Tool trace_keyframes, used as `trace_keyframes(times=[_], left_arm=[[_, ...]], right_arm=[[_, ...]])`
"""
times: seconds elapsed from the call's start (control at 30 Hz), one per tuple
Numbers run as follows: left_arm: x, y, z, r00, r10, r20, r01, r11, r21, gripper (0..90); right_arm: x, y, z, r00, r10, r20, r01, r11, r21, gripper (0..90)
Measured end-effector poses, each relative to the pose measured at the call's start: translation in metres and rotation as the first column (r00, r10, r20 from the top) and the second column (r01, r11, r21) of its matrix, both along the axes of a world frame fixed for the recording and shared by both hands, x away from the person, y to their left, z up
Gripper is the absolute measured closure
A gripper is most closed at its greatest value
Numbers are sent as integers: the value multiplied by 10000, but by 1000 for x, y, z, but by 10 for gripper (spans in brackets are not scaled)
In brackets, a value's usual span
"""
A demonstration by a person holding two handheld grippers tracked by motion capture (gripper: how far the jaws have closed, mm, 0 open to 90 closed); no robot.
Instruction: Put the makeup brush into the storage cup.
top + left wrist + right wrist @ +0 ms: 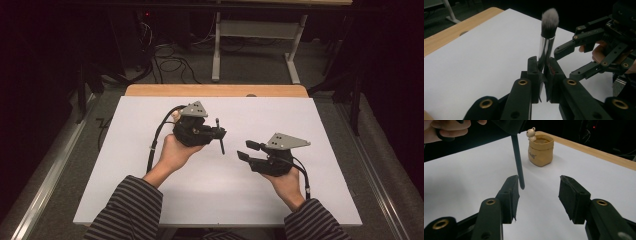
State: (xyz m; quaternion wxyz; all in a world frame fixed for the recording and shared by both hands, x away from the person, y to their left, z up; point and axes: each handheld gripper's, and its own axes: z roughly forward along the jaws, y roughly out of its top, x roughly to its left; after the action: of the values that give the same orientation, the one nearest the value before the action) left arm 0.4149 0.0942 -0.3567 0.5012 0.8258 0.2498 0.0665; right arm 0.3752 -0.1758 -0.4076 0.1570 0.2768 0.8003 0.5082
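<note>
Jaws of the left gripper (543, 75) are clamped on a makeup brush with a shiny silver ferrule, black handle and grey-white bristle tuft (548, 32); in the left gripper view the brush stands upright between them, bristles at the top, ferrule pinched just above the pads; in the high view the left gripper (218, 134) sits over the middle of the white worktop (150, 190) with the thin dark handle (220, 141) hanging below it, tip close to the surface; the right gripper (247, 150) is held just beside it, jaws parted about halfway with nothing between them, no earlier frame needed to see the gap; in the right gripper view the brush handle (518, 162) comes down just beyond the left jaw, apart from it; farther back stands a small tan sack-shaped pot with a cream bear figure on its rim (540, 150), near the worktop's wooden edge (599, 152)
</note>
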Motion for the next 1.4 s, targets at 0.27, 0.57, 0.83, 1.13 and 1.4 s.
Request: trace_keyframes(times=[0.27, 0.57, 0.83, 1.13, 1.4], left_arm=[[-3, 6, 2, 10000, 87, 20, -87, 10000, 9, 835], [-3, 12, 2, 9998, 189, 20, -189, 9998, -35, 835], [-5, 20, 5, 9994, 344, 81, -344, 9994, -77, 835], [-3, 31, 7, 9977, 663, 121, -659, 9974, -303, 834], [-2, 39, 9, 9961, 877, 133, -871, 9956, -356, 835]], right_arm=[[-7, -17, 4, 9998, -188, 85, 186, 9995, 268, 485], [-13, -35, 4, 9985, -542, 88, 536, 9973, 507, 474], [-17, -51, 1, 9977, -670, 52, 665, 9958, 632, 448], [-21, -74, -8, 9955, -937, -170, 948, 9918, 856, 407], [-28, -87, -18, 9947, -1028, 62, 1012, 9870, 1249, 358]])
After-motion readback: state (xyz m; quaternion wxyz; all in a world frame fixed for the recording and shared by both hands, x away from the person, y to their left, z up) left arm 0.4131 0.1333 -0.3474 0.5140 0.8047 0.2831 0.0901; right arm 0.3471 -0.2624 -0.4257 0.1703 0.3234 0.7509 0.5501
